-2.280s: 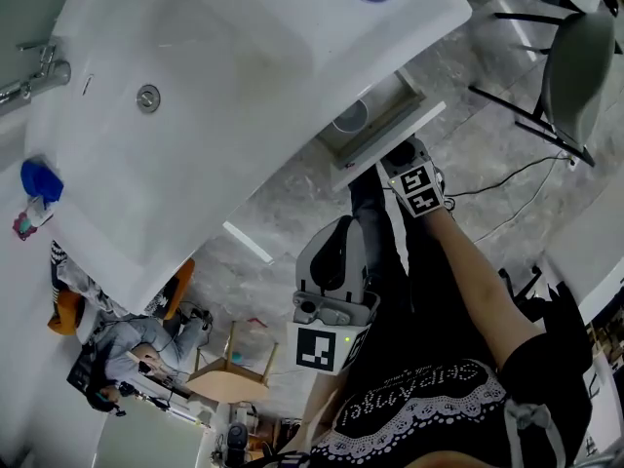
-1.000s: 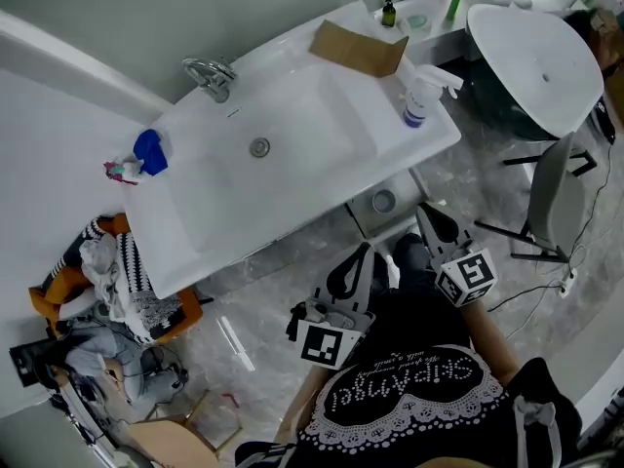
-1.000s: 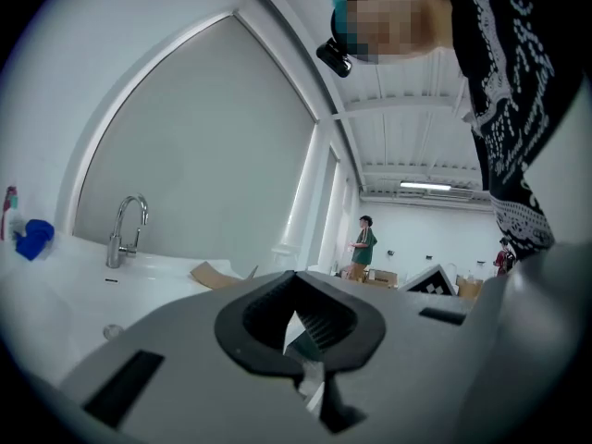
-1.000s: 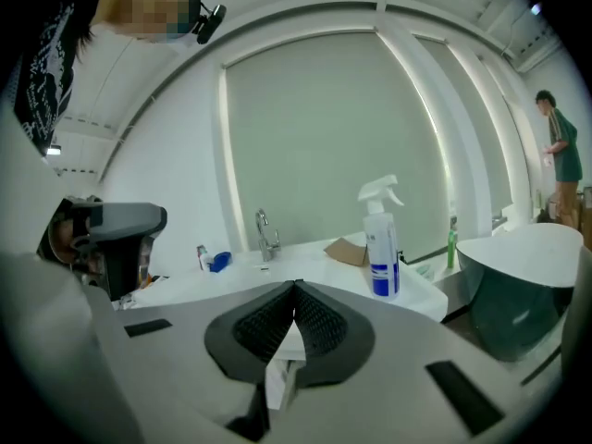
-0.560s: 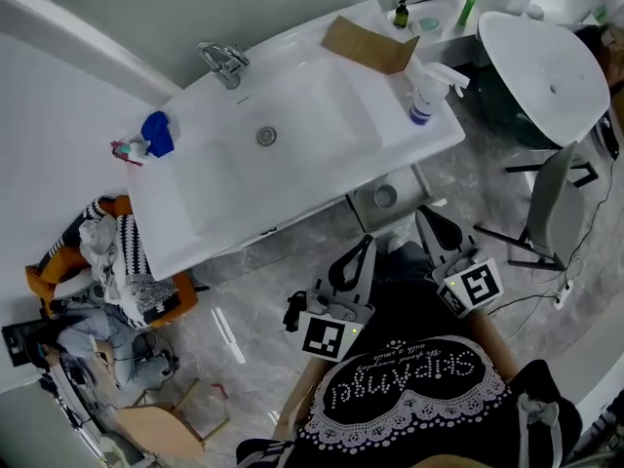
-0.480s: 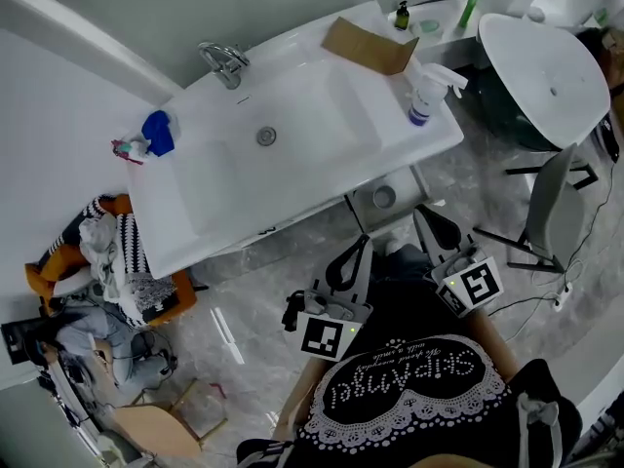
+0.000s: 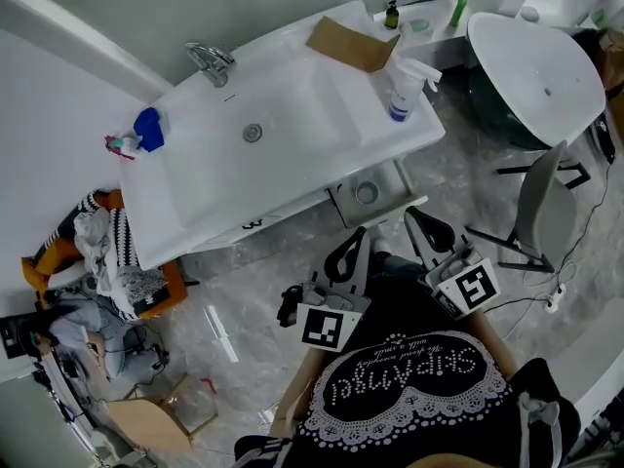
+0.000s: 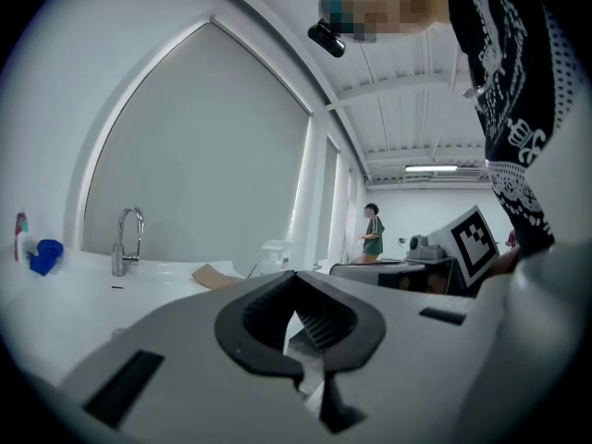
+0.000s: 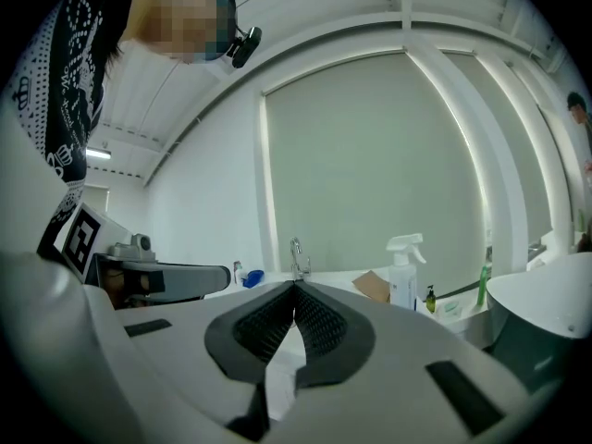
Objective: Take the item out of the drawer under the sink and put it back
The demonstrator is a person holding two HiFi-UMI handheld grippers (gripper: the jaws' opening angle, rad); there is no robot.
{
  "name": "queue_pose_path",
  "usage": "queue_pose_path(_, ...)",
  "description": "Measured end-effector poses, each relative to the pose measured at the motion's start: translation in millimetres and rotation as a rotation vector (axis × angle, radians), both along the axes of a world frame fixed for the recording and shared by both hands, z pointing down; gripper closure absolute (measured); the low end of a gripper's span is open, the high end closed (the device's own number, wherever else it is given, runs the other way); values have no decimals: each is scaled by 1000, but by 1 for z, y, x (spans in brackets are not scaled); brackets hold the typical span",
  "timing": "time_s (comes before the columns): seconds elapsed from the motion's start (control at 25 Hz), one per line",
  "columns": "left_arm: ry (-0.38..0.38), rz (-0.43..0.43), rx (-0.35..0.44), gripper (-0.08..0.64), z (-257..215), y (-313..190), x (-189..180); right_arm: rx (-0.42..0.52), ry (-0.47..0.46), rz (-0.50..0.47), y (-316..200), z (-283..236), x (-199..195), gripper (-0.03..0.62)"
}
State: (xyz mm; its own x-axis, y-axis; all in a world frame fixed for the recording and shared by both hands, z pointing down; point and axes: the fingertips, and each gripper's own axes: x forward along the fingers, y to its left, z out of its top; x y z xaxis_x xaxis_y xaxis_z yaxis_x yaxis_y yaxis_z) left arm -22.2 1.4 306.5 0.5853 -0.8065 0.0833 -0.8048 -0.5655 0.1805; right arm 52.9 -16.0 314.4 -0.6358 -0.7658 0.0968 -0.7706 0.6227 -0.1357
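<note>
The left gripper [image 8: 296,276] is closed with nothing between its jaws, and its own view looks level across the sink surface [image 8: 65,289] to the tap [image 8: 125,239], a blue thing [image 8: 42,255], a cardboard piece [image 8: 215,276] and a far-off person [image 8: 372,231]; the right gripper's marker cube [image 8: 476,243] shows at the side. The right gripper [image 9: 296,287] is likewise closed and empty, and its view adds the spray bottle [image 9: 403,271] and a green bottle [image 9: 483,285]. Neither gripper view shows the drawer. Only the head view does: both grippers, left [image 7: 357,234] and right [image 7: 413,214], are held near the person's body, just in front of the open drawer [image 7: 343,206] under the sink's front edge, touching nothing. The round item [image 7: 367,193] sits inside the drawer. That view also shows a round white table [image 7: 536,61] and a chair [image 7: 541,203] to the right.
</note>
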Motion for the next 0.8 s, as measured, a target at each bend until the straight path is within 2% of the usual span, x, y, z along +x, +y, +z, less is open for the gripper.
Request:
queue_pose_path(0.28, 5, 21, 31, 555, 0, 13, 37, 30, 48, -68, 18, 4, 13, 574)
queue_pose_path(0.36, -30, 43, 54, 555, 3, 20, 49, 32, 47, -66, 21, 7, 19, 574)
queue_pose_path(0.48, -167, 126, 78, 555, 12, 30, 64, -6, 44, -81, 26, 12, 24, 574)
queue_pose_path(0.8, -185, 142, 53, 555, 13, 30, 79, -10, 24, -105, 25, 7, 28, 574)
